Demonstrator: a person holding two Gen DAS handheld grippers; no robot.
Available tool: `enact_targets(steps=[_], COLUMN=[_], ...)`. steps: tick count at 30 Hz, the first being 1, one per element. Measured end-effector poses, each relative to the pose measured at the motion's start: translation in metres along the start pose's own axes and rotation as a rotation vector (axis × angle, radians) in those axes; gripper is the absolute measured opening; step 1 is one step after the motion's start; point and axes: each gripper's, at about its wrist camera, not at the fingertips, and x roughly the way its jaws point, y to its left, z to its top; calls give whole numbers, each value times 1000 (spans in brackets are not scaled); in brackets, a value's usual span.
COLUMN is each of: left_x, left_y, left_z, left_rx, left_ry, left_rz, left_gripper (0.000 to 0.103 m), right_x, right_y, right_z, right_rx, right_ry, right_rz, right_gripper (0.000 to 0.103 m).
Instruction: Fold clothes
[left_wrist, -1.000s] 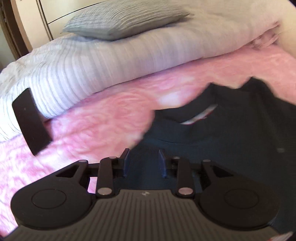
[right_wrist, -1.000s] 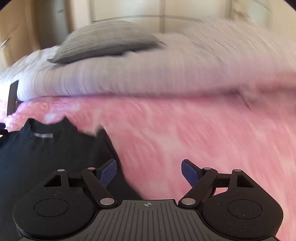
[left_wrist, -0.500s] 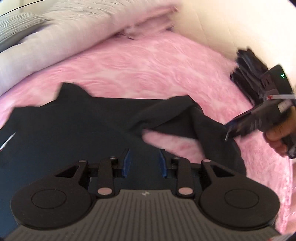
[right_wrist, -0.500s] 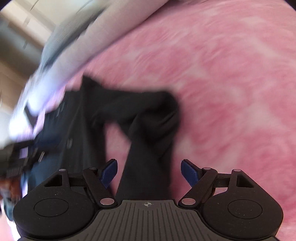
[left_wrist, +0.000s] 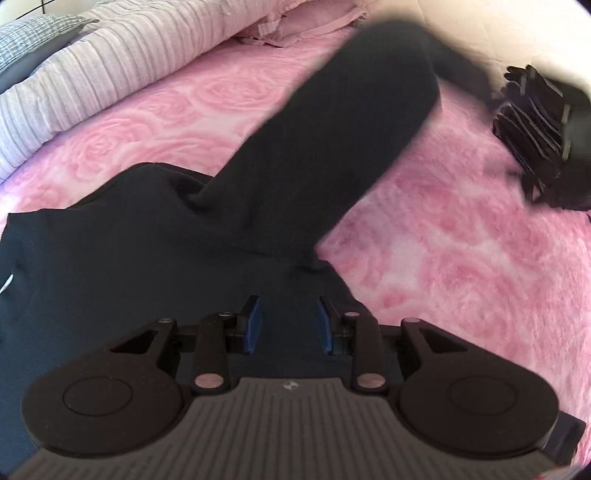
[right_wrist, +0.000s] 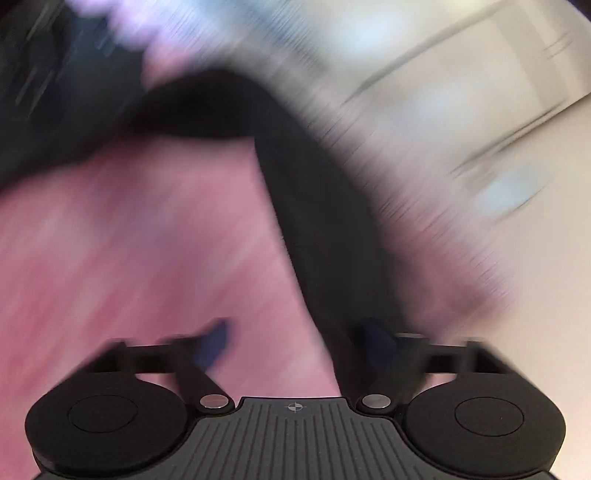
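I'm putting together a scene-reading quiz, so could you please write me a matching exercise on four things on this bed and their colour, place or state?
Things:
1. black top's sleeve
2. stack of folded dark clothes
3. blanket
4. checked pillow

Descriptions:
A. pink, rose-patterned
B. grey, far upper left of the left wrist view
C. lifted off the bed
D. lying at the right edge of the left wrist view

Pairs: 1-C, 2-D, 3-A, 4-B
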Motion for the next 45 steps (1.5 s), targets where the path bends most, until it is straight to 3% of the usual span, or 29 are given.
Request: enact_targets(steps=[3,9,13,18,19,20,21,22,24,27,28,29,30,31,35,38,40,45], left_x=[-2,4,22,38,40,42,44,46,51,57,60,62,65,68,78,83,86,102], left_y=[-2,0,4,6,5,4,3,2,1,-2,-3,-5,-7,-8,-12,-8,-6,-7], left_z=[2,24,41,52,54,55,57,59,62,67,69,70,70,70,71,75,80,92], left_rx=[12,2,33,45,52,58,65,72,86,106,113,118,121,125,127,114,109,151], left_ry=[-15,-83,-99,-97,-96,-95,-94,-93,-91,-88,-87,-81,-71,-62,-36,-46,-67,-61], left_rz=[2,-3,27,42,40,39,37,36,33,28,26,26,27,27,32,39,43,66], left_gripper=[27,27,27,27,27,27,27,27,27,27,27,27,27,27,27,27,27,28], right_x=[-1,-3,28,82,90,98,102,100,85,58,56,54,57,60,49,54,58,79], right_y=[7,-40,-83,-111,-113,-116,-119,-124,-135,-165,-169,-172,-167,-162,-144,-128,-118,-118], right_z=[-20,-21,-21,-47,-55,-61,-63,-58,-38,-22,-20,-19,-17,-15,-16,-18,-21,-60], right_rx=[161,535,802,981,1039,1092,1120,1101,984,841,817,789,754,718,749,827,841,966], right_ry=[97,114,130,190,193,196,202,194,159,106,104,108,133,159,143,136,155,277], right_rz=[95,164,217,182,225,268,302,296,219,-64,-106,-140,-149,-158,-146,-22,47,38], right_gripper=[85,85,85,84,81,46,24,15,15,16,17,30,47,51,51,52,52,52])
